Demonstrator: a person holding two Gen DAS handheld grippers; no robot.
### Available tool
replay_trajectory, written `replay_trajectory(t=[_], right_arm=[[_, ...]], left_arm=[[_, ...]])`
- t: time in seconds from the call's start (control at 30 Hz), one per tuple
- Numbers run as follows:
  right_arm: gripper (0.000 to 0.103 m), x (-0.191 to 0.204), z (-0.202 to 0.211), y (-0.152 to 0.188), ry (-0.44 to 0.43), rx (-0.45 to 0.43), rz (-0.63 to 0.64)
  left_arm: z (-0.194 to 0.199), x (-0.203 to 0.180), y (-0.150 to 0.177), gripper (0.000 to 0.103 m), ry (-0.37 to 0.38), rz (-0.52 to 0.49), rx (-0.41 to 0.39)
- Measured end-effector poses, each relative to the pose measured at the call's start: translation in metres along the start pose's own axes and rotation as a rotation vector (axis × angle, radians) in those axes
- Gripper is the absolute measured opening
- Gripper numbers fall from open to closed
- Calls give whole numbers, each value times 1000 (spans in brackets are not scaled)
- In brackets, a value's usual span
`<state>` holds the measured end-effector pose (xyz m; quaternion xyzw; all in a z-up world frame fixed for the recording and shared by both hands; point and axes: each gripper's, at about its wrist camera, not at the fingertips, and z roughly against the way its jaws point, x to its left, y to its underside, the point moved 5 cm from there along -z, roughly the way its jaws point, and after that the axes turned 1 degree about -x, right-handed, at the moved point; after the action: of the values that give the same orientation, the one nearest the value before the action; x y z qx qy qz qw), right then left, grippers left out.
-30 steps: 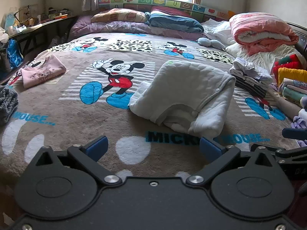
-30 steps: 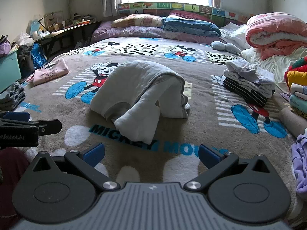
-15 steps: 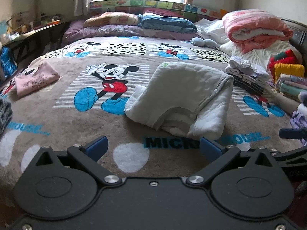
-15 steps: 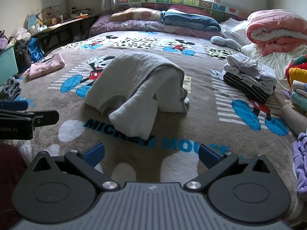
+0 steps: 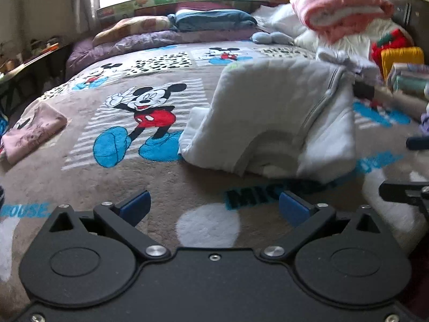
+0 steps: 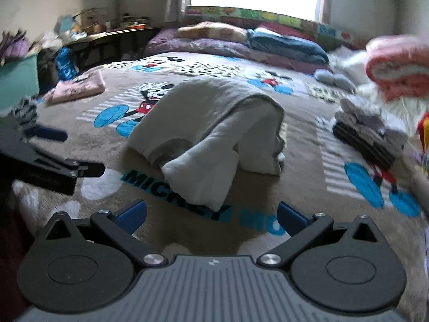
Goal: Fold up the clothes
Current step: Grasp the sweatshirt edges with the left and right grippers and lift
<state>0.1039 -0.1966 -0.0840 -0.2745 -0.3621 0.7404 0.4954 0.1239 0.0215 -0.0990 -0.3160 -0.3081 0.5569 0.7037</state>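
A white padded garment [image 5: 273, 112] lies loosely folded in a hump on the Mickey Mouse blanket [image 5: 150, 112], ahead and right of my left gripper [image 5: 213, 206]. That gripper is open and holds nothing, a short way in front of the garment's near edge. In the right wrist view the same garment [image 6: 214, 134] lies straight ahead of my right gripper [image 6: 211, 214], which is open and empty too. Part of the left gripper [image 6: 51, 161] shows at that view's left edge, and the right gripper's finger [image 5: 402, 193] at the left view's right edge.
A folded pink top [image 5: 32, 131] lies at the bed's left edge. Stacks of folded clothes [image 6: 370, 131] sit at the right, with a rolled pink quilt [image 5: 343, 16] behind them. Pillows [image 5: 211, 21] line the headboard. A cluttered shelf [image 6: 107, 26] runs along the left wall.
Both grippers have moved forward toward the white garment, which now looks larger and nearer. Both stay open. The garment itself has not moved.
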Motion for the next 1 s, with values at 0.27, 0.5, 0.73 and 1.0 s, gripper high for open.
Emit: replay_trajectory(t=[0.27,0.5,0.73,1.0], right_arm=[[85,21,-33,13,37,-5,209],[72,31,-54,16,92,-59,328],[54,30,-72,15,123,-121,369],[50,-2,-60,-4,151,-225,197]], left_arm=[[-34,-1,5,100,-44,-238,-92],[-66,2,14,77,-89,-463,-127],[-92,7,19,70,-126,-642,-180],[-96,8,17,69,-131,-738,-261]])
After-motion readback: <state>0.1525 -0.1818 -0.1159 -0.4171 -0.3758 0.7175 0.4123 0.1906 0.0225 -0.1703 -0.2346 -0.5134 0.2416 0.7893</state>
